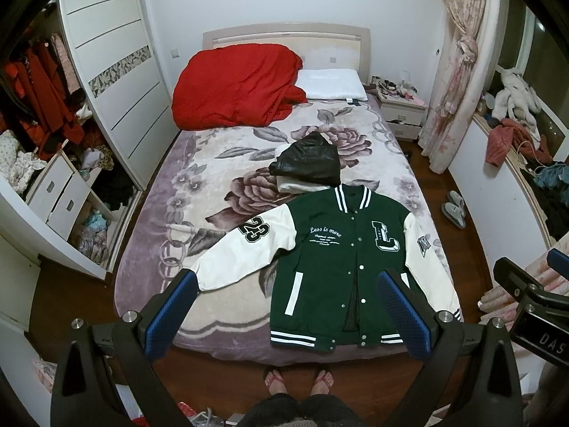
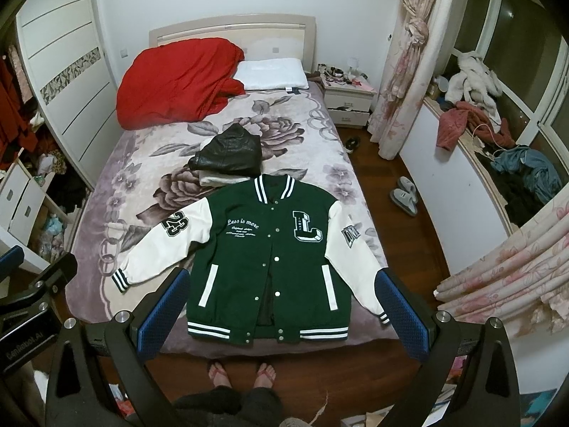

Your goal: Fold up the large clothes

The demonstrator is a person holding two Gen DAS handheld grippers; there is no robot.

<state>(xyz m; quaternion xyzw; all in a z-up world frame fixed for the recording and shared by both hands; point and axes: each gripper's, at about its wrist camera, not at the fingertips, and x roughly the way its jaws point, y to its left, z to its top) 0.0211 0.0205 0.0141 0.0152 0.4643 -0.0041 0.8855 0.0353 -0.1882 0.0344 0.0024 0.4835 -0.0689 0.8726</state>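
Both grippers, left (image 1: 284,306) and right (image 2: 281,306), hang spread and empty above the varsity jacket (image 2: 274,259); risk: its slick white sleeves (image 2: 160,252) slipping free mid-fold.

Both of my wrist cameras show the room in even, fairly dim indoor light that seems to come from overhead; no lamp is in view. The windows (image 2: 512,35) on the right are dark, giving no daylight. Shadows are soft and short, with the floor under the bed's (image 1: 149,249) near edge darkest. The white walls look slightly grey-blue. The black leather garment (image 1: 306,160) carries faint sheen, otherwise no glare. The centre is sharp: lettering on the green jacket (image 2: 270,249) reads clearly. Strong fisheye bending curves the wardrobe (image 1: 113,82) and curtains (image 2: 498,284) at the sides, and black vignette fills the corners. Edge detail is softer and smeared.
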